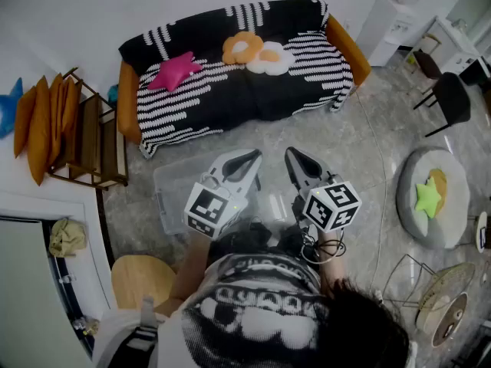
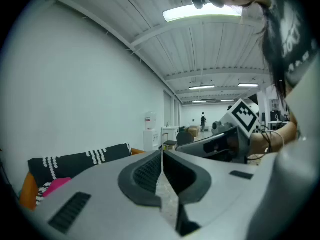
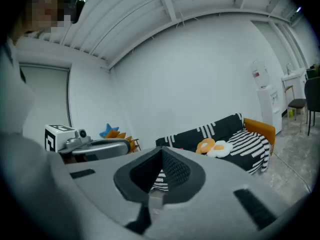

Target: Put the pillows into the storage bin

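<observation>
Three pillows lie on the black-and-white striped sofa (image 1: 230, 90): a pink star pillow (image 1: 175, 70), an orange flower pillow (image 1: 242, 47) and a white fried-egg pillow (image 1: 270, 58). A clear storage bin (image 1: 163, 188) stands on the floor in front of the sofa, partly hidden under my grippers. My left gripper (image 1: 252, 157) and right gripper (image 1: 292, 155) hover side by side above it, both shut and empty. The right gripper view shows the flower pillow (image 3: 204, 145) and egg pillow (image 3: 220, 149) beyond the shut jaws. The pink pillow (image 2: 55, 185) shows in the left gripper view.
A wooden rack (image 1: 88, 133) at the left holds orange cushions (image 1: 42, 121) and a blue star pillow (image 1: 8, 106). A round grey pouf (image 1: 430, 205) at the right carries a green star pillow (image 1: 428, 197). Black chairs (image 1: 449, 98) and a water dispenser (image 1: 395, 14) stand at the back right.
</observation>
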A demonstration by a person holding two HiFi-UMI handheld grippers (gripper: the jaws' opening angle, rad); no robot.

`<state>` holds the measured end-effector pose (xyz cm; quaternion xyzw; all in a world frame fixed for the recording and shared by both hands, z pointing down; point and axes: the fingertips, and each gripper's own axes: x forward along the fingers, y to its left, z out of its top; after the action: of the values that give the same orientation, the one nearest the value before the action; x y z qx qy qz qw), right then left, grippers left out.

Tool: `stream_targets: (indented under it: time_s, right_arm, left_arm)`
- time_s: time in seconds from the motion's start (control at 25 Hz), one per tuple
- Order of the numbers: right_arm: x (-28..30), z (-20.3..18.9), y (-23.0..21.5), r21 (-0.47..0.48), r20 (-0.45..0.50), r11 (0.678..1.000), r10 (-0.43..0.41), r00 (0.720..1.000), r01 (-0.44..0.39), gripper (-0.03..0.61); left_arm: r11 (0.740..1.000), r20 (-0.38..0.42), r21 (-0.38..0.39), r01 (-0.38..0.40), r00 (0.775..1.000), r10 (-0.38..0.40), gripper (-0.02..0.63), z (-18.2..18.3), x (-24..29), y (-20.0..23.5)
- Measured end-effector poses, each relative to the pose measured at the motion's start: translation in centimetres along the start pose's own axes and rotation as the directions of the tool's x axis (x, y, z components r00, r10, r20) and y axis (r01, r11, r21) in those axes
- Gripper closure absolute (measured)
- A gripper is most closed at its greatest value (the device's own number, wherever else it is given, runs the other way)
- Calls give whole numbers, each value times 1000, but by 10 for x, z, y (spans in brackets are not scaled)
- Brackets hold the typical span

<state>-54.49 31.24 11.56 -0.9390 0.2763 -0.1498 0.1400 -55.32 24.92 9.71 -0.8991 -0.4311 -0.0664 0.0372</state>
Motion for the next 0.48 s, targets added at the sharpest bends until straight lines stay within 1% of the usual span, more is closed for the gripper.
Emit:
stream_targets:
  time_s: [0.28, 0.48]
  right_arm:
    - [5, -6, 2, 35, -4, 999, -2, 1000, 2, 581]
    - [4, -7, -20, 51, -14, 998, -24, 1000, 25, 581]
  left_arm:
    - [1000, -6, -30, 1, 1000, -1, 601, -9, 2, 10]
    - [999, -22, -51, 19, 1000, -20, 601, -13, 23, 10]
